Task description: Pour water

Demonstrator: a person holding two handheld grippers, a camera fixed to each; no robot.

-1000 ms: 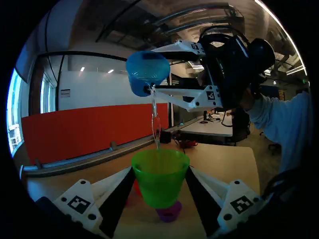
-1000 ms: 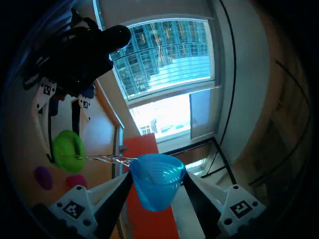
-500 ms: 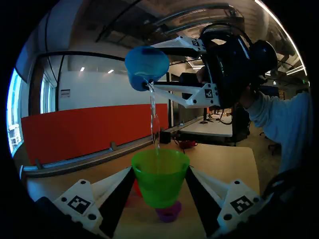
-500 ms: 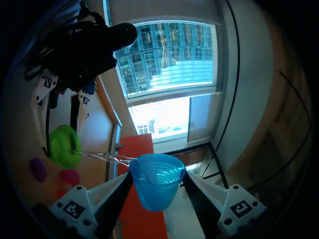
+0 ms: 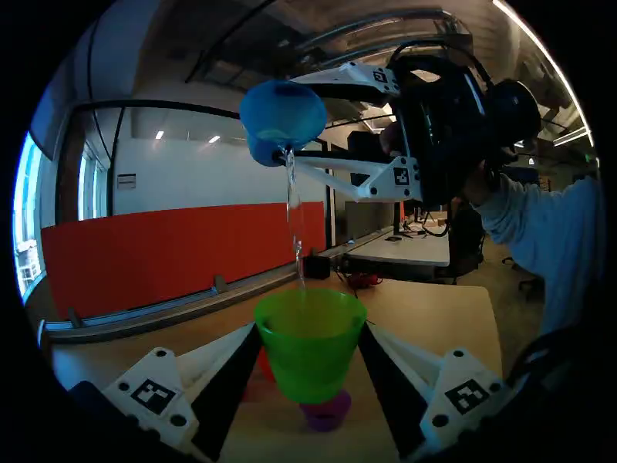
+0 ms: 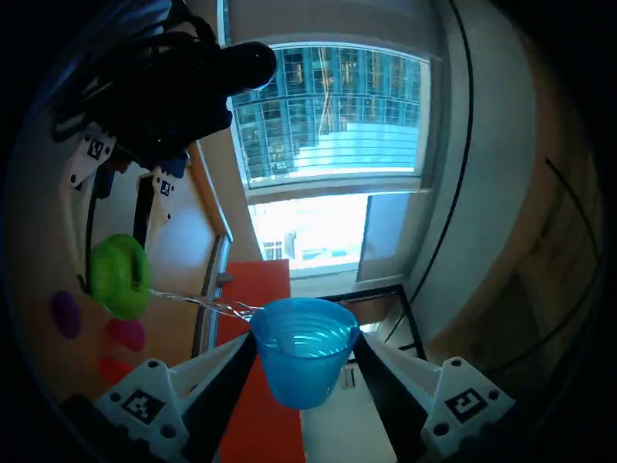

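The green cup (image 5: 310, 363) is clamped between both fingers of the left gripper (image 5: 308, 336) and is held upright over the counter (image 5: 432, 309). The blue cup (image 6: 305, 363) is clamped in the same way by the right gripper (image 6: 306, 347); it is tipped well above the green one, and a thin stream (image 5: 293, 216) is seen falling from its lip into the green mouth.

For this pour to be done well, the green cup is best held level and motionless. The blue lip should be kept directly over the middle of the opening, since the drop is long and the stream is narrow. The tilt should be increased slowly, so that the water is neither thrown past the far rim nor allowed to run back down the blue wall. Some water is seen in the blue cup, so the pour is judged unfinished.

Counted: two grippers, two cups, one stream. On the counter below, three small things are seen: one purple (image 6: 65, 314), one pink (image 6: 125, 333), one red (image 6: 112, 369). One sleeve (image 5: 555, 239) is seen behind the right gripper.
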